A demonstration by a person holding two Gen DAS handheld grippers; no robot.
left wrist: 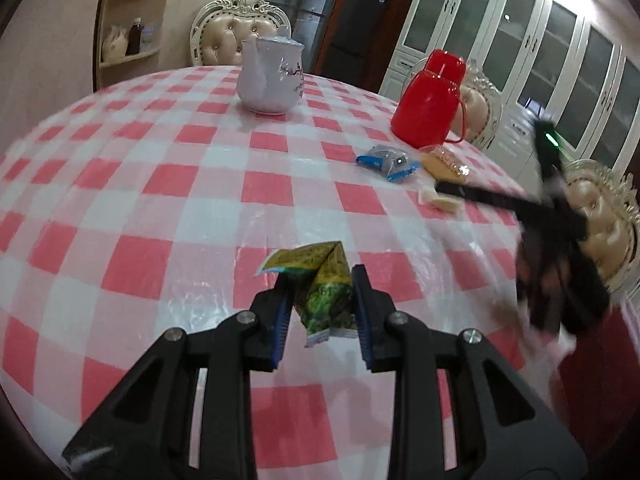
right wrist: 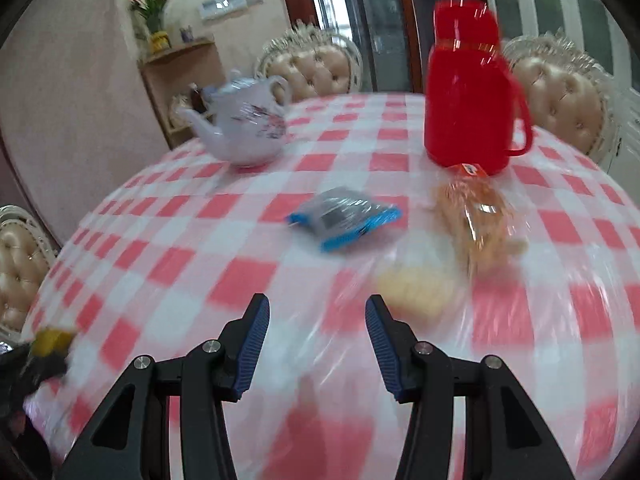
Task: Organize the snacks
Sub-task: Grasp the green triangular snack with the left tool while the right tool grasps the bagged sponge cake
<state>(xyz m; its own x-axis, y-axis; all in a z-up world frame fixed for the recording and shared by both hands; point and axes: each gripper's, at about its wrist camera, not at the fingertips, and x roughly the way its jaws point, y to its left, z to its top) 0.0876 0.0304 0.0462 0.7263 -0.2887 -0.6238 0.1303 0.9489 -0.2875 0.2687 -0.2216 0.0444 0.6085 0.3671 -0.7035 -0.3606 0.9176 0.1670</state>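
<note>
The left gripper [left wrist: 318, 300] is clenching a green and yellow snack packet [left wrist: 322, 284] between its blue pads, carrying it just above the red and white checked tablecloth [left wrist: 168, 184]. The right gripper [right wrist: 318, 334] is standing with its jaws apart and nothing between them, so it is holding nothing, while it is pointing toward the far group of snacks.

3 other snacks are lying together near the red thermos jug [right wrist: 470, 92]: a blue-edged packet [right wrist: 344, 218], a clear bag of golden biscuits [right wrist: 476, 220] just in front of the jug, and a pale yellow wrapped piece [right wrist: 416, 288] nearest the right gripper. The white teapot [right wrist: 244, 124] is standing well apart from them.

Judging by this layout, the sorting is looking partly done: 3 items are already sitting in 1 cluster, and the green packet is the 1 apart from it. What is probably remaining is bringing that packet over beside the others and letting it go, perhaps tidying the group too, though no container for them is showing
</note>
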